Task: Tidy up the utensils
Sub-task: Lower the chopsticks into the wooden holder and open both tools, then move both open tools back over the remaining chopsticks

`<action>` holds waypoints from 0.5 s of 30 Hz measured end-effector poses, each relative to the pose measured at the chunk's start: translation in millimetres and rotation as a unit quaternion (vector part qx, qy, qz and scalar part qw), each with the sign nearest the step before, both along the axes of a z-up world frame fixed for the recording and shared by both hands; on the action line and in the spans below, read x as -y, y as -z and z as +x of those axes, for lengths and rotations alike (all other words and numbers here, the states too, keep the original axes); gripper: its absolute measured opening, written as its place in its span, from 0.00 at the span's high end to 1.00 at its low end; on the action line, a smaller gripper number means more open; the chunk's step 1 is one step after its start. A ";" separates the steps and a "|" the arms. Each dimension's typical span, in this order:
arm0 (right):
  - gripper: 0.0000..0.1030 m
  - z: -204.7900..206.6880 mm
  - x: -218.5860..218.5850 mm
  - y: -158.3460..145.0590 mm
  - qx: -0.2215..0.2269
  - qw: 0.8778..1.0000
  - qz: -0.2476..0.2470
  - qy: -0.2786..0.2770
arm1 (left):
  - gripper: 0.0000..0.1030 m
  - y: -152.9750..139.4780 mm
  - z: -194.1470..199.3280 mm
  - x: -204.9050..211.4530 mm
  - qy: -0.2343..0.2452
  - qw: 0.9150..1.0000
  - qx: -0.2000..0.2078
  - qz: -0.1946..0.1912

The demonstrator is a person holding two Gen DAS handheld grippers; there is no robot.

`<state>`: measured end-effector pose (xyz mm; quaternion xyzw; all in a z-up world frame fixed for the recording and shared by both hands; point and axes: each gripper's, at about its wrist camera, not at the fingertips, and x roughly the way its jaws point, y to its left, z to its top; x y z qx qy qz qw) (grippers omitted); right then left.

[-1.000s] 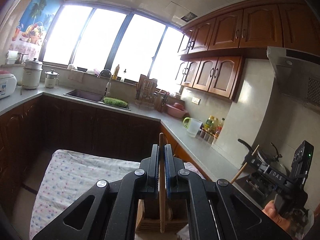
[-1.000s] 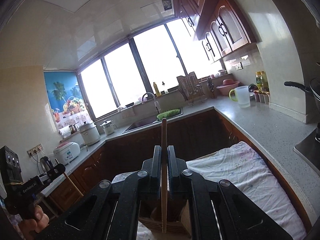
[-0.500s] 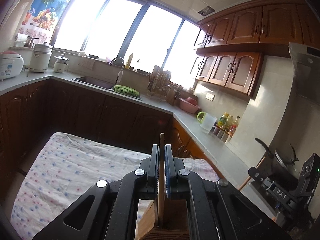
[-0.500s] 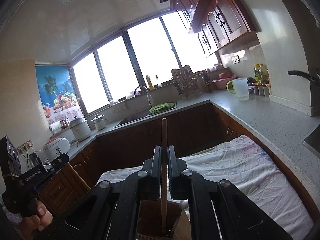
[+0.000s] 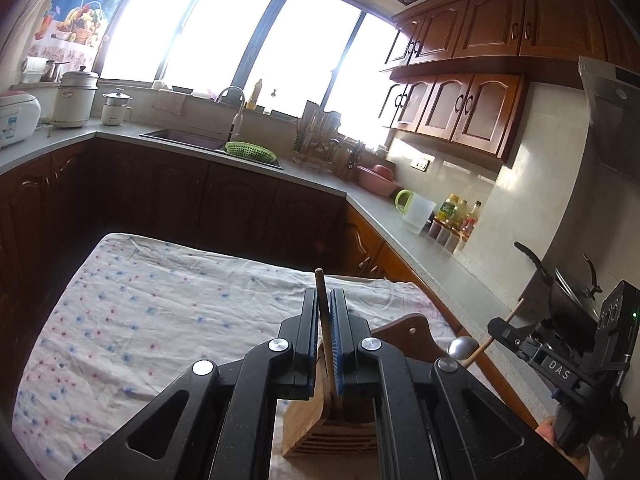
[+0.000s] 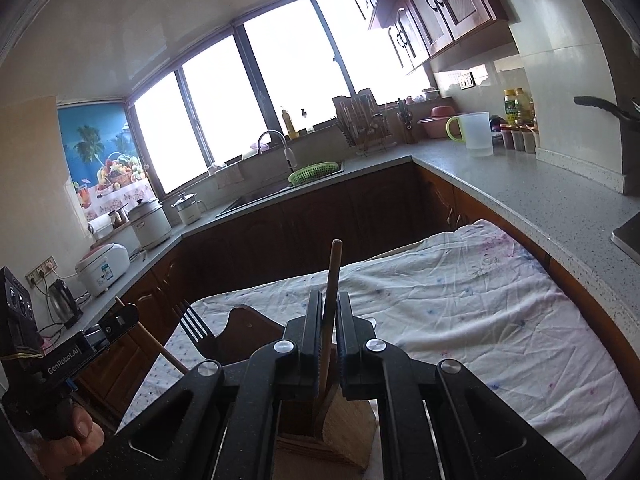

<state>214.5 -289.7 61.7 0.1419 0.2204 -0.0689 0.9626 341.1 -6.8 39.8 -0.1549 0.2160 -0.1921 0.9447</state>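
My left gripper (image 5: 324, 300) is shut on a thin wooden handle (image 5: 320, 280) that runs down into the bamboo utensil holder (image 5: 312, 428) right below it. My right gripper (image 6: 329, 300) is likewise shut on a wooden handle (image 6: 335, 256), whose lower end sits inside the same holder (image 6: 344, 432). Each view shows the other gripper at its edge: the right gripper (image 5: 500, 326) and the left gripper (image 6: 120, 318). A metal spoon bowl (image 5: 462, 346) and a fork (image 6: 192, 324), tines up, stand by the holder's brown back board (image 5: 408, 328). The handles' lower ends are hidden.
The holder stands on a table under a flowered white cloth (image 5: 160, 320). A grey countertop (image 6: 540, 192) wraps around, with a sink, a green basket (image 5: 250, 150), a white jug (image 6: 476, 132) and bottles. A wok (image 5: 568, 296) sits at the right. A person's hand (image 6: 76, 436) grips the left tool.
Both grippers have come down with their handles still clamped. The holder now fills more of the lower view, and the spoon bowl and fork have come into sight.
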 end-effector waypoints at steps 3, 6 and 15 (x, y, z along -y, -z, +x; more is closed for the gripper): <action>0.94 0.8 -0.2 -0.2 -0.001 1.000 0.000 0.000 | 0.96 -0.2 0.3 -1.3 0.000 1.000 -0.001 0.003; 0.93 1.5 0.4 0.0 -0.004 1.000 0.006 -0.001 | 0.96 -1.4 0.3 -4.5 0.010 1.000 -0.006 -0.003; 0.33 -17.4 4.3 -13.4 0.021 0.999 0.033 -0.007 | 0.42 -8.4 -26.0 -24.4 0.003 1.000 0.001 -0.027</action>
